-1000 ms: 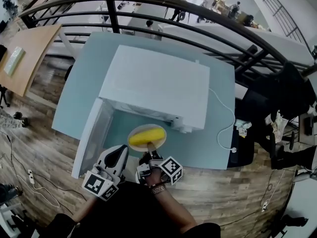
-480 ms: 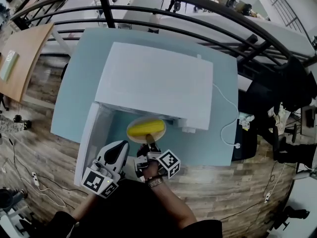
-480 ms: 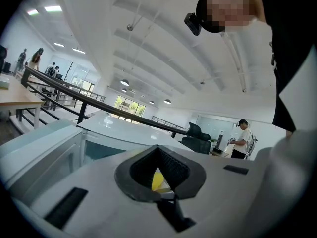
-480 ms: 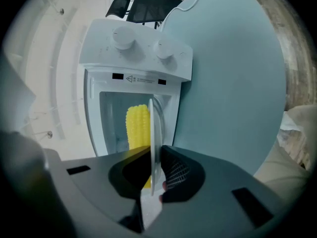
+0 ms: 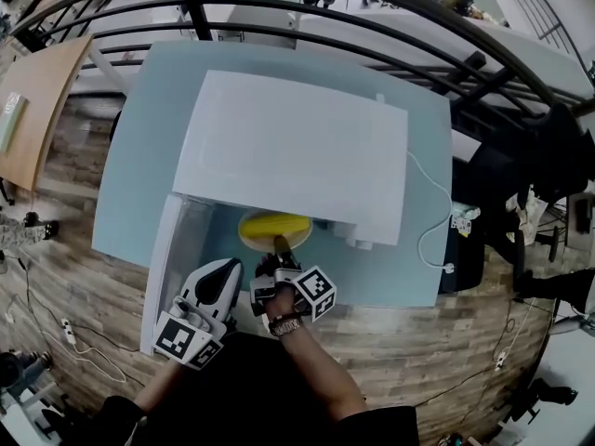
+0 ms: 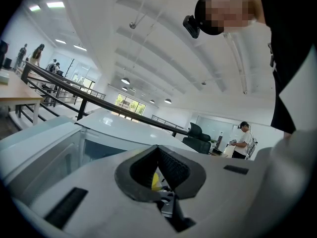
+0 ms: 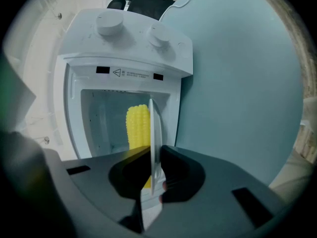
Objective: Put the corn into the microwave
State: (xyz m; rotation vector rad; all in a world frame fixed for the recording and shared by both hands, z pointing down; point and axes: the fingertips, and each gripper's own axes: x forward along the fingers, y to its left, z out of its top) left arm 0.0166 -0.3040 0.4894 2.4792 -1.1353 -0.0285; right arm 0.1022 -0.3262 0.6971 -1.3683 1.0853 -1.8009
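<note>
A yellow corn cob (image 5: 271,223) lies on a pale plate (image 5: 249,238) at the mouth of the white microwave (image 5: 297,147). Its far half is hidden under the microwave's top. My right gripper (image 5: 279,245) is shut on the plate's near rim. In the right gripper view the plate (image 7: 155,133) stands edge-on between the jaws, with the corn (image 7: 137,125) to its left and the open cavity (image 7: 104,123) behind. The microwave door (image 5: 165,258) hangs open to the left. My left gripper (image 5: 226,269) hovers beside that door, its jaws (image 6: 158,150) closed together and holding nothing.
The microwave stands on a pale blue table (image 5: 139,137) whose near edge is just under my hands. A white cable (image 5: 429,235) runs off the microwave's right side. Black railing bars (image 5: 279,12) cross behind the table. Two knobs (image 7: 131,28) sit on the control panel.
My right gripper has carried the plate and corn forward, so the plate now sits partly under the microwave's front edge. The left gripper has drifted forward a little beside the door.
</note>
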